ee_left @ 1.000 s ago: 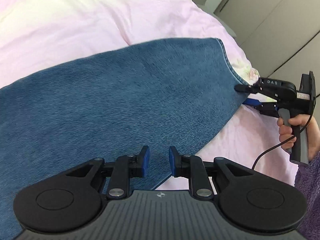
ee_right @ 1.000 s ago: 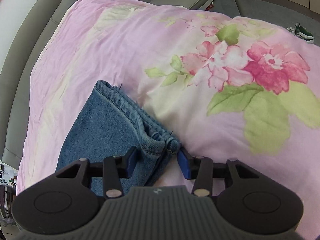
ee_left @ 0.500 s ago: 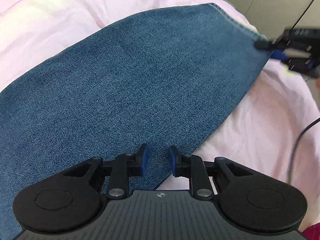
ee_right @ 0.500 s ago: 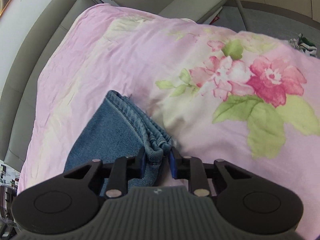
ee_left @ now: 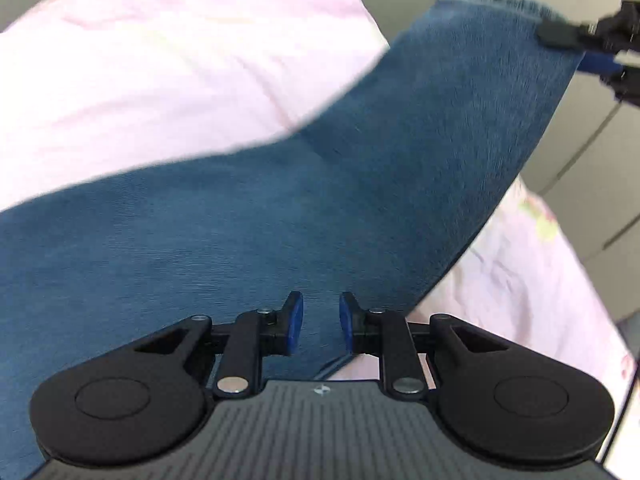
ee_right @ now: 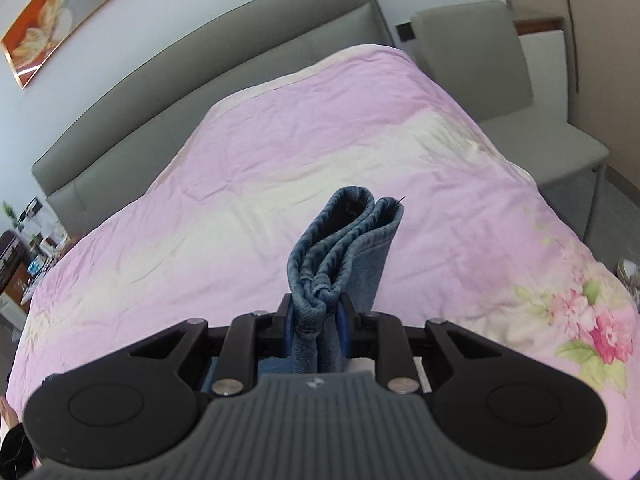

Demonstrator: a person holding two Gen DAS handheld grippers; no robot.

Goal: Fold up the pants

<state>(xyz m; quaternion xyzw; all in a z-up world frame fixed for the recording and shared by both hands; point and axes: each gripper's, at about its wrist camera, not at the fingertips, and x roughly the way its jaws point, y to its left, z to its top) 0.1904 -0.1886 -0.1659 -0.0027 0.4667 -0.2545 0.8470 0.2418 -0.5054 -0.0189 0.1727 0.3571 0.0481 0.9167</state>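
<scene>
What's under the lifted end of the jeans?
Under the jeans, raised by the right hand-held gripper, pink bedspread shows. The bedspread beneath the flat denim is covered.

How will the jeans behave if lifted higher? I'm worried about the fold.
Likely floppy: the jeans curve and sag below the right gripper, shut on the bunched hem. Denim looks thick, so probably heavyish, yet unlikely to slip.

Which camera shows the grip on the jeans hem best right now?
The right wrist view: the hem sits bunched, pinched in the right gripper. The left wrist view shows that gripper only small and blurred at the frame edge.
</scene>
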